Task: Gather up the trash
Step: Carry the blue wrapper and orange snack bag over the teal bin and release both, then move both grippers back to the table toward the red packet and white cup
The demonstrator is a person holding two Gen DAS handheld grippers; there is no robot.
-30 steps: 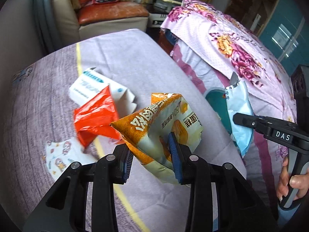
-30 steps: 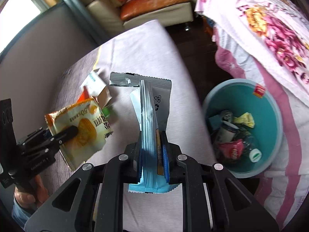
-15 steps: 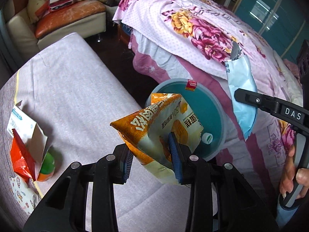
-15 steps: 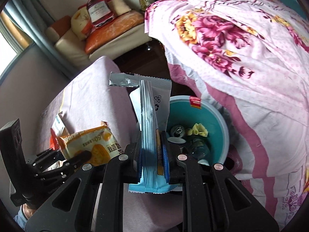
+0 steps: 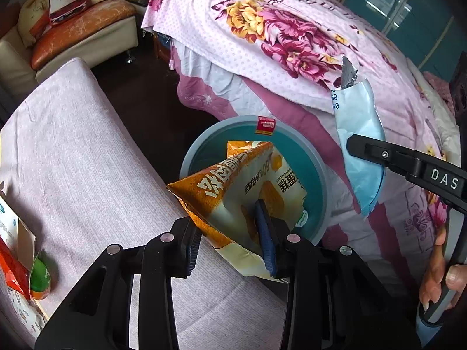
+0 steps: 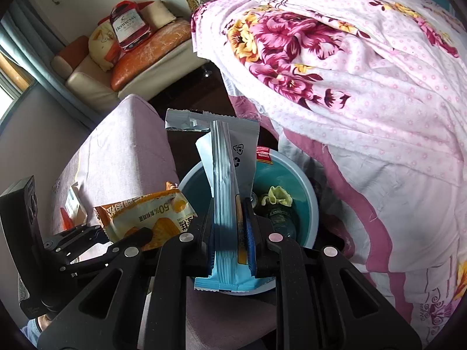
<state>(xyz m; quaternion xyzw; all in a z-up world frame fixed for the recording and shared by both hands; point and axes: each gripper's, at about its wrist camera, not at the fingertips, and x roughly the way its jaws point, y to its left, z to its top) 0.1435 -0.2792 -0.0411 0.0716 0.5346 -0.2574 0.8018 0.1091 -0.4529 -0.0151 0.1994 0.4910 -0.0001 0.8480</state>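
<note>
Both wrappers now over bin (image 5: 189, 157)

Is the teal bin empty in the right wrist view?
No, the teal bin already holds trash, including a crumpled yellow wrapper and a dark bottle.

2 wrappers (image 5: 242, 186), 1 bin (image 5: 201, 148)

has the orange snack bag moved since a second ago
Yes. The orange snack bag, gripped in the left claw, went from above the purple table with the remaining litter to over the teal bin.
</note>
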